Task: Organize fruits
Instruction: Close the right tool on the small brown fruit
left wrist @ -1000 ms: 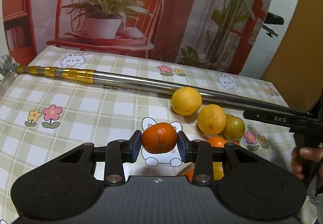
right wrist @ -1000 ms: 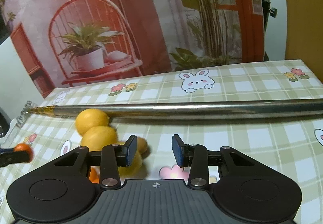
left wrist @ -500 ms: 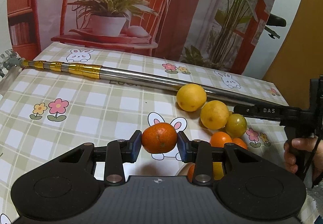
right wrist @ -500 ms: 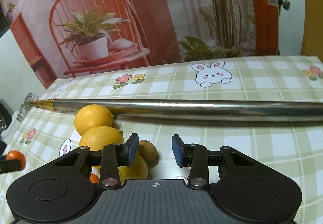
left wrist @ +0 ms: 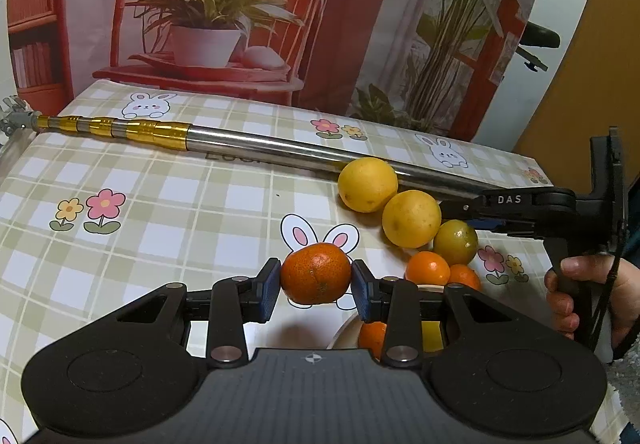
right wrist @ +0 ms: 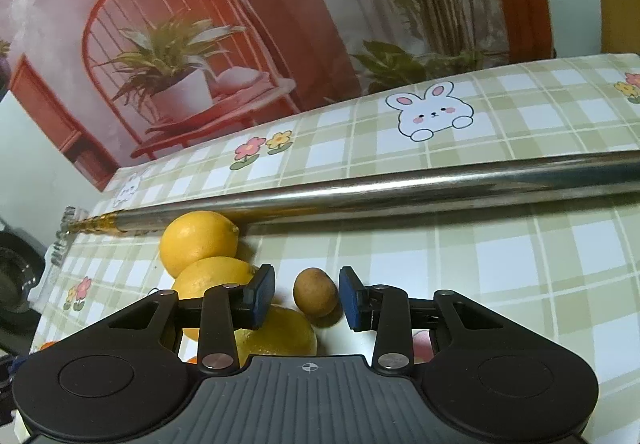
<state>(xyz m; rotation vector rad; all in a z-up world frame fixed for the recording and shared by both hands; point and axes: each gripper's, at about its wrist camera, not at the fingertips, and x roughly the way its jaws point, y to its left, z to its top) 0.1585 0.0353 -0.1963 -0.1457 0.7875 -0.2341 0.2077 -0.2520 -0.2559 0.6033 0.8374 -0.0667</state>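
A home setting by the look of it, though dressed up like a little staged corner. The table [left wrist: 168, 212] wears a green-and-white checked cloth printed with cartoon bunnies and flowers, very much a household oilcloth. Right behind the table hangs a printed backdrop [left wrist: 248, 4]: a red chair, a potted plant, tall leafy stems, all flat picture rather than real furniture. To the right of that backdrop there's a plain white wall and a tan door or panel [left wrist: 592, 76]. Lying across the table, near its far edge, a telescopic metal pole [left wrist: 256, 148] with a gold end, an odd domestic touch.
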